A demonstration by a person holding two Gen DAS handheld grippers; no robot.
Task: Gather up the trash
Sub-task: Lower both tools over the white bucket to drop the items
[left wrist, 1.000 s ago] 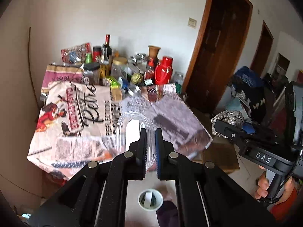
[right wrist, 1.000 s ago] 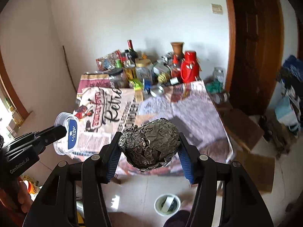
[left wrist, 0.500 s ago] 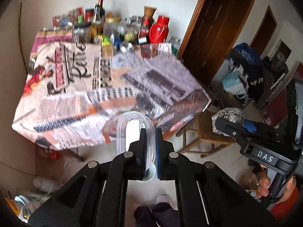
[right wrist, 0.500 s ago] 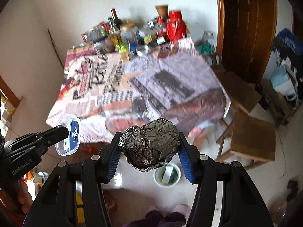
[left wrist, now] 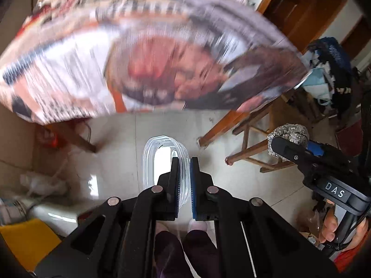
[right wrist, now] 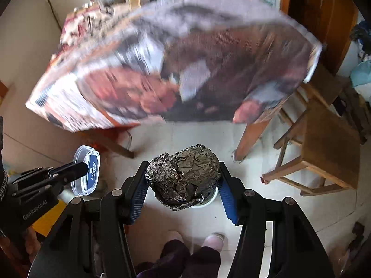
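My left gripper [left wrist: 184,163] is shut on the rim of a clear plastic tub [left wrist: 160,159], which it holds edge-on above the tiled floor. In the right wrist view that same tub [right wrist: 89,170] shows a blue label, pinched at the left gripper's tip [right wrist: 83,165]. My right gripper [right wrist: 183,165] is shut on a crumpled ball of aluminium foil [right wrist: 185,178]. Both pads press its sides. The foil ball [left wrist: 288,133] also shows at the right of the left wrist view. A small white bucket [right wrist: 209,200] stands on the floor directly under the foil, mostly hidden by it.
A table draped in newspaper-print cloth [right wrist: 185,69] fills the upper view, its far end crowded with bottles. A wooden stool [right wrist: 324,139] stands to the right. The person's slippered feet [right wrist: 213,238] are below the grippers. A yellow object [left wrist: 25,238] lies at lower left.
Both grippers have dropped and tipped downward, so the tabletop has slid to the top of the views and the floor has come close. The bucket now lies under the foil. Both grips are unchanged.
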